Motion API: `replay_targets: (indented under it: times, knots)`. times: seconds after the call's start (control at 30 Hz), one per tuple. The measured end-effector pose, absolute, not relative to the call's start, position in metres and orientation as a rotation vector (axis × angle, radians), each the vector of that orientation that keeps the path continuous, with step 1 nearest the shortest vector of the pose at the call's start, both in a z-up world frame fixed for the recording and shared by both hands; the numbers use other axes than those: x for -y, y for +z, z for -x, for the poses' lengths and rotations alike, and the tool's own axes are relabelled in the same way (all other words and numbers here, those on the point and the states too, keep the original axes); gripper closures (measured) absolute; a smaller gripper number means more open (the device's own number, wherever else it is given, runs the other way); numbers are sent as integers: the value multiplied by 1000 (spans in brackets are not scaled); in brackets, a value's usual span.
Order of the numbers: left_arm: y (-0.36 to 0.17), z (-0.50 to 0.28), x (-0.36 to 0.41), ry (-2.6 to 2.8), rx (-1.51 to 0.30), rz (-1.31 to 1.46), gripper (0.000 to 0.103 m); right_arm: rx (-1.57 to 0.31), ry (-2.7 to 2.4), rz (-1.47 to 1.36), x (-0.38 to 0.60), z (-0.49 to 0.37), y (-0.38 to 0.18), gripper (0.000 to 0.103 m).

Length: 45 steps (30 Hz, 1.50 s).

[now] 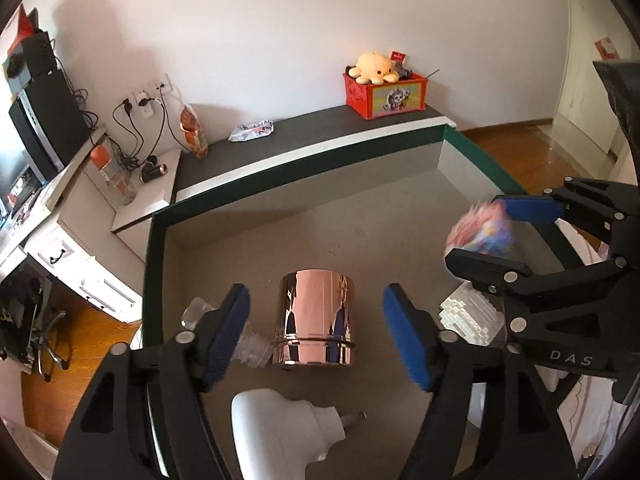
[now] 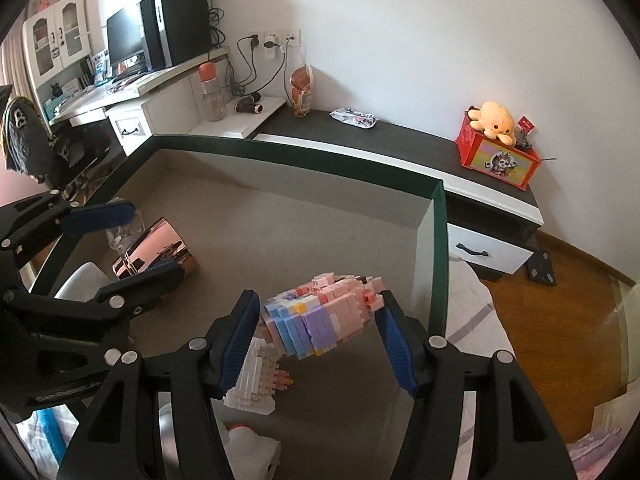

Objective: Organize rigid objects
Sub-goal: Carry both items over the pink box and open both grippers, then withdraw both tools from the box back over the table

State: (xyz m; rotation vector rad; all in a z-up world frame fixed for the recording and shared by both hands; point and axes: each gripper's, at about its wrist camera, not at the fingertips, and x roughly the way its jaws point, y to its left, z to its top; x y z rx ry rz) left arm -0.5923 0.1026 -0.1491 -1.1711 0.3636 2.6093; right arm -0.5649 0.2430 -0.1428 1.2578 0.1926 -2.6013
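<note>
Two grippers are over the green-rimmed box (image 2: pixel 438 216), and each has its own business. The left gripper (image 1: pixel 316 332) hangs with its jaws apart, well clear on both sides of the rose-gold metal cup (image 1: pixel 314 320), which lies on its side on the box floor with nothing pressing on it. The right gripper (image 2: pixel 316 332) has a pastel brick figure (image 2: pixel 320 316) between its pads, pink, blue and lilac, held above the floor near the box's right wall; both pads look to be touching it.

That cup looks stiff, light and mirror-slick. It will likely roll if nudged, so I'd say take it across the straight wall, mid-height, above the flared rim. The brick figure looks like the delicate one: rigid in the mass, but built of small snap-together pieces that could shed under a hard squeeze. Flat sides are the place to pinch, and gently.

Counting up inside the box: one metal cup, one held brick figure, one white brick model (image 2: pixel 256 384) lying under it, one clear ribbed plastic piece (image 1: pixel 252 350) beside the cup, and one white plug-like device (image 1: pixel 280 428) nearest the camera. Five things, two grippers.
</note>
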Motion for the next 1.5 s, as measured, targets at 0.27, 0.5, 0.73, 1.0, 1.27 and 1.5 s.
replay_targets:
  times: [0.27,0.5,0.73,1.0,1.27,1.5]
  knots:
    - [-123,563,-95,2679,-371,1090,8,-133,-2653,-1192,-252,545,-125,24]
    - [-85,510,-81,2784,-382,948,0,-119,-2700,-1058,-251,496,-89,21]
    - [-48,431,-60,2952,-319,786,0,-85,-2755,-900,-252,426,-52,14]
    - [-37,327,-43,3080,-253,621,0,-107,-2821,-715,-239,328,-29,0]
    - [-37,243,-25,3103,-130,538,0,-79,-2909,-571,-227,235,-21,0]
    - [-28,191,-24,3136,-160,450,0,-31,-2946,-523,-228,178,-20,0]
